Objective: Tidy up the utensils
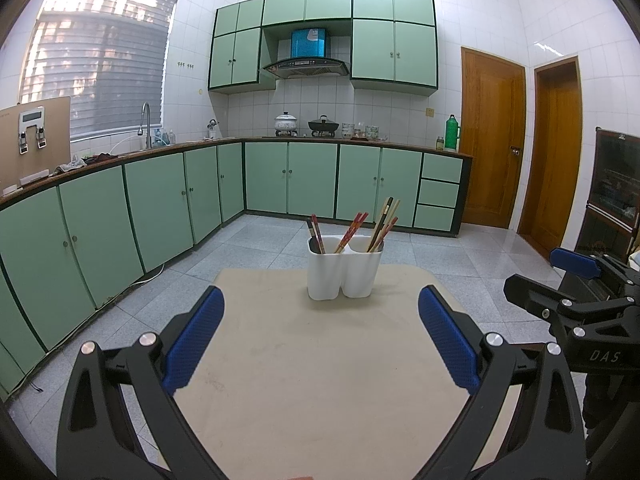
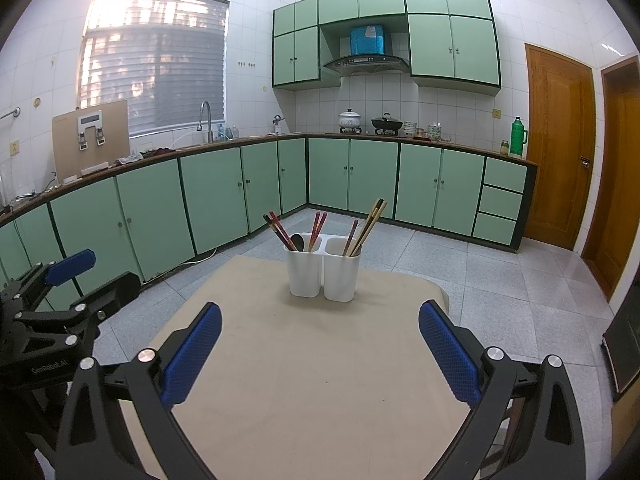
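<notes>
A home kitchen: green cabinets (image 1: 160, 204) line the tiled walls, with a hood (image 1: 305, 67) above the stove pots (image 1: 286, 122) and a sink tap (image 1: 146, 124) to their left.

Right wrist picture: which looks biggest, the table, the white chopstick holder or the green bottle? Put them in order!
1. table
2. white chopstick holder
3. green bottle
The bottle stands far back on the counter, so it may only look tiny.

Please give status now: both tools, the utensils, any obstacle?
Left tool open, empty. Right tool open, empty. Chopsticks upright in white holder on table. Nothing between tools and holder.
</notes>
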{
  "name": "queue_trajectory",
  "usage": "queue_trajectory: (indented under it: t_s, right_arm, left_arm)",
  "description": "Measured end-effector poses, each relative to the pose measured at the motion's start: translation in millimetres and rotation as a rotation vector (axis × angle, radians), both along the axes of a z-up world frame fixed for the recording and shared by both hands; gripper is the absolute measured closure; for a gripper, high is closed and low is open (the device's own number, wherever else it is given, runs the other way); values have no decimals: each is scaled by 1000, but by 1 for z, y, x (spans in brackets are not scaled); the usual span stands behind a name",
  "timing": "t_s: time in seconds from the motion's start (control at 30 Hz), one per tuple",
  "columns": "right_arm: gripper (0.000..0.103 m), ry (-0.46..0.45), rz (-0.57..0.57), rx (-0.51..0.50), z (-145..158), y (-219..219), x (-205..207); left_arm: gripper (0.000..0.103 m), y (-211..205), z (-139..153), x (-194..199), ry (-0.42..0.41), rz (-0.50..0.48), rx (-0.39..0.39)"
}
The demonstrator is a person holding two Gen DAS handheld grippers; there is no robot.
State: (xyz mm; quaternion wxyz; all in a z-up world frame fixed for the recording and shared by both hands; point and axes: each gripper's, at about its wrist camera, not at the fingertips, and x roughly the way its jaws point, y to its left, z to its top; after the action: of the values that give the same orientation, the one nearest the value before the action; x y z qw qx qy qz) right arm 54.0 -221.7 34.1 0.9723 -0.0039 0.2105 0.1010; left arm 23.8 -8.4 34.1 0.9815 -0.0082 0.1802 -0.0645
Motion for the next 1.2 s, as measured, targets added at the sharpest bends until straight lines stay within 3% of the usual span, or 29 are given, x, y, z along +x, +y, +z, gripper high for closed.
queue_trajectory:
  t_s: [1.2]
  right_arm:
    - [6,6,-1,1,-2,-2,-3]
  left_arm:
    - [8,2,-5,-1,12,-2,5]
